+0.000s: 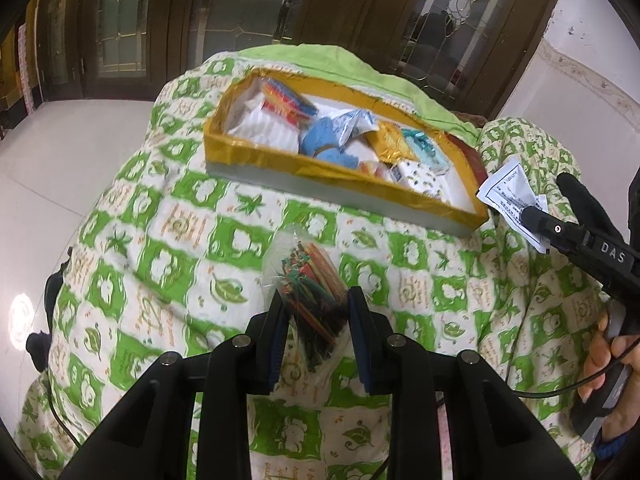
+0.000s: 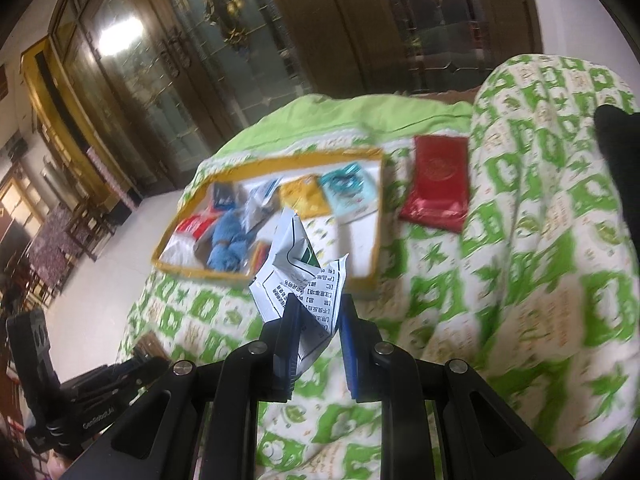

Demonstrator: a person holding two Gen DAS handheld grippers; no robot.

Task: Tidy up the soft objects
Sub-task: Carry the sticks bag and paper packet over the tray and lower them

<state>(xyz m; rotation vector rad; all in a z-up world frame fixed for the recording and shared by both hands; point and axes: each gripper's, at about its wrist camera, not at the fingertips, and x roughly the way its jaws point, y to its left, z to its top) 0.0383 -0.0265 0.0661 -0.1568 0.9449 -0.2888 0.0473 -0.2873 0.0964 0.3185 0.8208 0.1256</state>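
The left gripper (image 1: pixel 316 312) pinches a clear bag of coloured sticks (image 1: pixel 310 280) low in the centre of its frame, over the green quilt (image 1: pixel 160 220). The right gripper (image 2: pixel 320 320) pinches a white printed packet (image 2: pixel 298 276) mid-frame, in front of the yellow-rimmed tray (image 2: pixel 372 216) of soft items; a red pouch (image 2: pixel 438 180) lies right of it

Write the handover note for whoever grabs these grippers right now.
Left gripper: jaws around the clear bag of coloured sticks on the quilt; whether it is pinched is unclear.
Right gripper: shut on the white printed packet, held above the quilt near the box.
Yellow-rimmed box: already holds the blue fuzzy item and several packets.
Left: packet and stick bag into the box; the red pouch lies outside, beside it.
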